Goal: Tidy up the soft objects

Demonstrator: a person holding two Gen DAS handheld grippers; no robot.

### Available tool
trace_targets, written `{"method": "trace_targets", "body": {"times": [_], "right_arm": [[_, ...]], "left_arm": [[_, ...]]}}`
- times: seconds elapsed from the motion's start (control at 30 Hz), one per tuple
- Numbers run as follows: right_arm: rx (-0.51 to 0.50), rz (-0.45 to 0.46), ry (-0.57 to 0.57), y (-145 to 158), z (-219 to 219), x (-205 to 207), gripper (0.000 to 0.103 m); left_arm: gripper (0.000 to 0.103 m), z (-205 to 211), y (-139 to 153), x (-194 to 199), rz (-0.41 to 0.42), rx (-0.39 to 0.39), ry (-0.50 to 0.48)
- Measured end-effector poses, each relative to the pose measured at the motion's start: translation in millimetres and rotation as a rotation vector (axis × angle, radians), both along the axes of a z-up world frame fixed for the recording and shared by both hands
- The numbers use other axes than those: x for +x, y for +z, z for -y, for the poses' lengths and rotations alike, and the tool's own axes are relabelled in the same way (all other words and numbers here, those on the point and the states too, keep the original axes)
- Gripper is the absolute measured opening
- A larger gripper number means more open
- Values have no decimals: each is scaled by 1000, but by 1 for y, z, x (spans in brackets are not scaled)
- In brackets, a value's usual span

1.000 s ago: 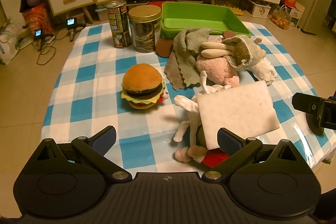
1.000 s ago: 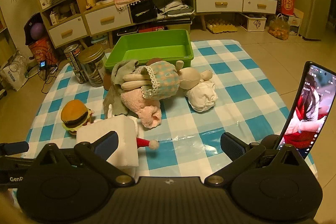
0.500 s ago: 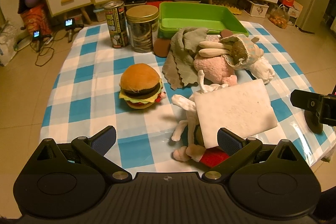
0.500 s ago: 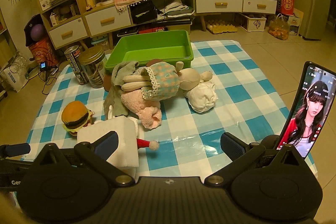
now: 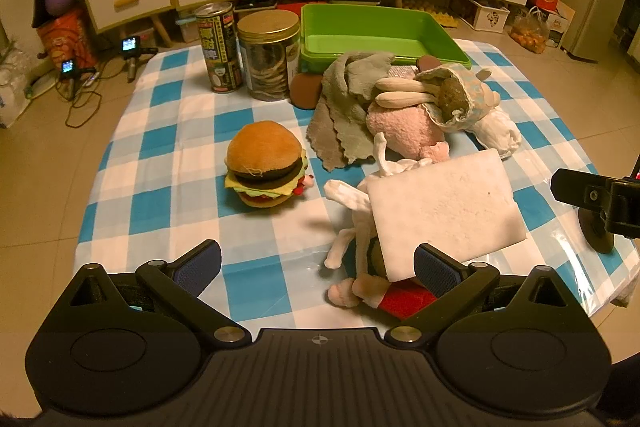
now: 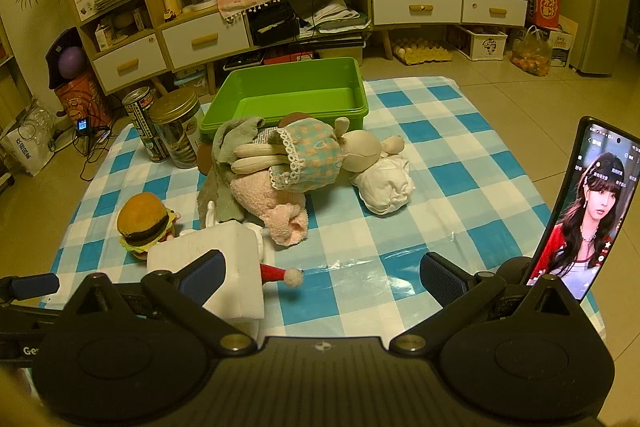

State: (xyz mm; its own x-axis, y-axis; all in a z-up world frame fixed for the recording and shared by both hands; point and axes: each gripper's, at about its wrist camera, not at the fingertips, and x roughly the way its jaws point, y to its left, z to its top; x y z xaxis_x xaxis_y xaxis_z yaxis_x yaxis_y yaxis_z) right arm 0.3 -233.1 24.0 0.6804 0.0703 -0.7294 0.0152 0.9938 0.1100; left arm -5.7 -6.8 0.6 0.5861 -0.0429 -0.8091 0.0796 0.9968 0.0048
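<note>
While both grippers hover at near table edge, left gripper (image 5: 316,265) fingers apart, right gripper (image 6: 322,273) fingers apart, both holding nothing. Toy pile (image 6: 288,167) just before green bin (image 6: 288,95); burger (image 5: 264,163) left of pile.

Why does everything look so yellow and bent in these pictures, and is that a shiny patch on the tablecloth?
Both views: warm indoor light, fisheye bending the shelves. Right wrist view: glare on the plastic-covered tablecloth and a bright phone screen. Left wrist view: the burger plush casts a soft shadow.

L gripper (image 5: 316,267) eased fwd; phone (image 6: 580,211) clip changed.
</note>
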Motion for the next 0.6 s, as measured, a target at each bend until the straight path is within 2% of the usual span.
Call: {"method": "trace_targets", "body": {"times": [0.37,0.47,0.6], "right_arm": [[1,-1,0,0,0,0,72],[1,0,0,-1,0,0,72],[19,18,11,-1,4,1,72]], "left_arm": [[98,2,-1,-1,7,6,-8],[98,4,0,-3,33,2,-41],[98,3,-3,-2,46,-42,-97]]}}
